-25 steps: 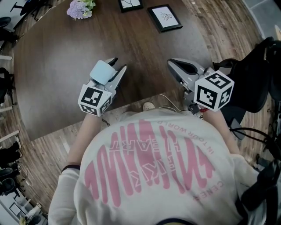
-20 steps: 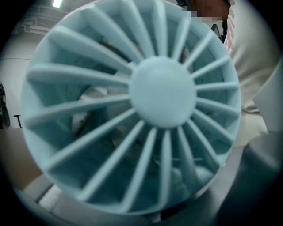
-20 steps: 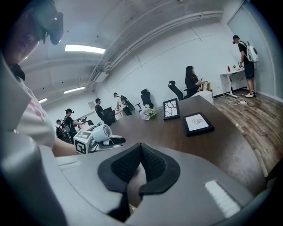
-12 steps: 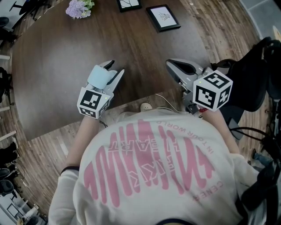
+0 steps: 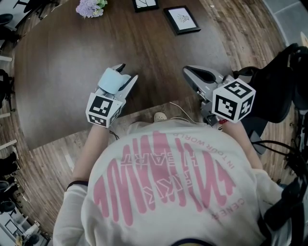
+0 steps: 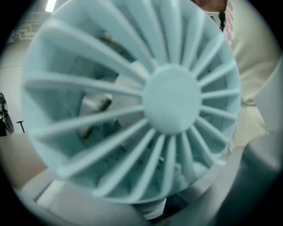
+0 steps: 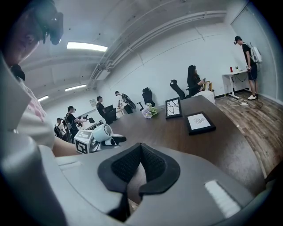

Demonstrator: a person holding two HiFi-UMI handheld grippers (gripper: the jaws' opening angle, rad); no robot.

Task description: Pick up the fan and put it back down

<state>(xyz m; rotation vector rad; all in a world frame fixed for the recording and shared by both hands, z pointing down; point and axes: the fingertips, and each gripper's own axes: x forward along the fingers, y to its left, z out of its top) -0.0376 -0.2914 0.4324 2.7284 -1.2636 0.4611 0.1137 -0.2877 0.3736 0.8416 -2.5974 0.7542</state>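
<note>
The light-blue fan [image 5: 111, 79] sits between the two fingers of my left gripper [image 5: 127, 72], close to its body, over the dark wooden table [image 5: 62, 57] near the front edge. Those jaws have just been opening and now stand wide, the fan still between them. The fan's ribbed grille [image 6: 171, 97] fills the left gripper view, hiding the fingertips. From the right gripper view the fan [image 7: 102, 132] shows beside the left marker cube. My right gripper [image 5: 187, 70] hovers over the table's right front, shut with nothing in it; its black pads meet [image 7: 141, 149].
Two framed pictures [image 5: 181, 19] [image 5: 144, 4] and a bunch of flowers [image 5: 90, 6] lie at the table's far side. A thin white cable [image 5: 180, 113] runs by the front edge. A black chair [image 5: 281, 86] stands at the right. Several people are in the background [image 7: 194, 81].
The left gripper's fingers have spread a little wider around the fan. Both hands stay about where they were.
</note>
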